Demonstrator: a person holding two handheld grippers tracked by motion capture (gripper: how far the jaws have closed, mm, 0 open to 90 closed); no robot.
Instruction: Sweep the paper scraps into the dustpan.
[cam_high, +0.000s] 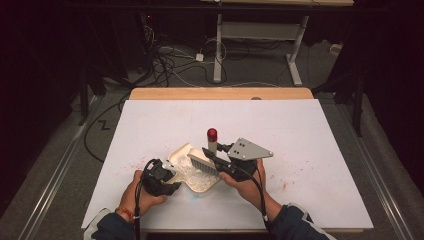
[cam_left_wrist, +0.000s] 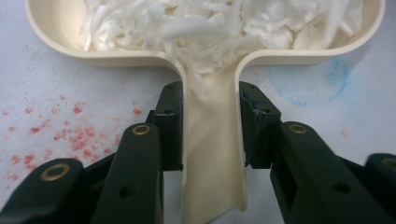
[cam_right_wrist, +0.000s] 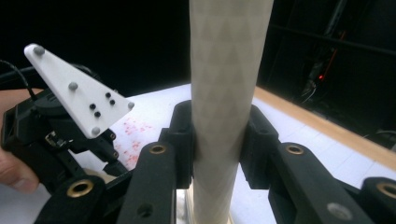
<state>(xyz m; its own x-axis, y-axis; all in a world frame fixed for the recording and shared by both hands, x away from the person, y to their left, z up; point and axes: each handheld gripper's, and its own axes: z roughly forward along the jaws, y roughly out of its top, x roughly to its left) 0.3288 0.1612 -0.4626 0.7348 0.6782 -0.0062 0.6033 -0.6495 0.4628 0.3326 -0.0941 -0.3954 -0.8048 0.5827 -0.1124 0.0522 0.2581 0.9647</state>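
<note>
Near table's front edge, left claw (cam_left_wrist: 210, 135) clamping dustpan (cam_left_wrist: 212, 154), right claw (cam_right_wrist: 219, 140) seemingly clamping brush (cam_right_wrist: 226, 84).

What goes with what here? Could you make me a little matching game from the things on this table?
Things:
1. dustpan
2. brush
3. red specks
4. left hand-held gripper

States:
a. scattered on the white table cover
b. shut on the dustpan's handle
c. holds white shreds
d. held by its handle in the right hand-held gripper

Pairs: 1-c, 2-d, 3-a, 4-b
</note>
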